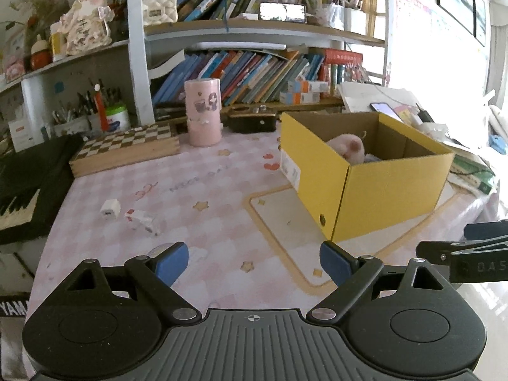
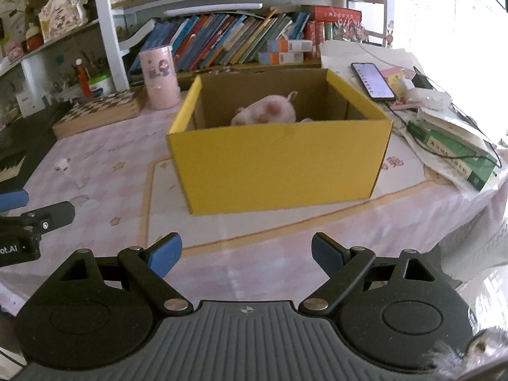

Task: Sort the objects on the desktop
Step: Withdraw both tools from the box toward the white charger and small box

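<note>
A yellow cardboard box [image 1: 390,193] [image 2: 279,165] stands open on the pink desk mat, with a pink plush toy [image 1: 347,147] [image 2: 266,111] lying inside it. Left of the box, a small white charger plug [image 1: 110,209] and a small white item with red marks [image 1: 143,219] [image 2: 65,165] lie loose on the mat. My left gripper [image 1: 254,263] is open above the mat's near edge, with nothing between its blue pads. The right gripper [image 2: 246,254] is open too, empty, facing the box's front wall. Each gripper shows at the edge of the other's view.
A pink cylinder tin [image 1: 203,111] [image 2: 158,76] and a checkered wooden box [image 1: 127,149] stand at the back. A keyboard [image 1: 22,197] lies at left. A phone [image 2: 373,81], papers and a green book [image 2: 454,155] lie right of the box. Bookshelves [image 1: 247,76] rise behind.
</note>
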{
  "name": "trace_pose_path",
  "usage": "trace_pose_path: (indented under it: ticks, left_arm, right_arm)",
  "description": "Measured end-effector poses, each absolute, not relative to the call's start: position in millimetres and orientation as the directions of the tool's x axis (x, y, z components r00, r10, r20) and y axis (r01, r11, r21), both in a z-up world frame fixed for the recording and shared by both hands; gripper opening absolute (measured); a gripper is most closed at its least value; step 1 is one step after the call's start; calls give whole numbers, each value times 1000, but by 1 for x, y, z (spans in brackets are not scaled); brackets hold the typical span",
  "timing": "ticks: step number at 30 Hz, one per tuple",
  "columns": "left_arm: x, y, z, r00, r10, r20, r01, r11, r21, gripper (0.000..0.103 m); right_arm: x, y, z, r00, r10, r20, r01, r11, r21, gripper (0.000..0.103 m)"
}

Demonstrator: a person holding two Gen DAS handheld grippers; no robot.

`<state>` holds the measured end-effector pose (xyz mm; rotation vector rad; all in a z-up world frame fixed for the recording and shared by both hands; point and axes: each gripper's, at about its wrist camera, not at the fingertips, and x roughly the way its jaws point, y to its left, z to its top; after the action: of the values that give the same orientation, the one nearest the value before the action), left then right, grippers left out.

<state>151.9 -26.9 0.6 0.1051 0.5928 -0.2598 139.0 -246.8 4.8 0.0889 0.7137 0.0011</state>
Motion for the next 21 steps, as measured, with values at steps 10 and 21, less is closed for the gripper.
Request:
trace_pose_path:
  ticks: [10,21]
  left_arm:
    - [132,10,-3,785,-215,-581,283,959,27,92]
    - [119,51,-8,779,-192,-598,243,970,6,92]
  right_arm:
    - [114,-196,-4,743,61,-667,-9,997,81,88]
    - [99,-151,-8,733,115,-671,-81,993,82,86]
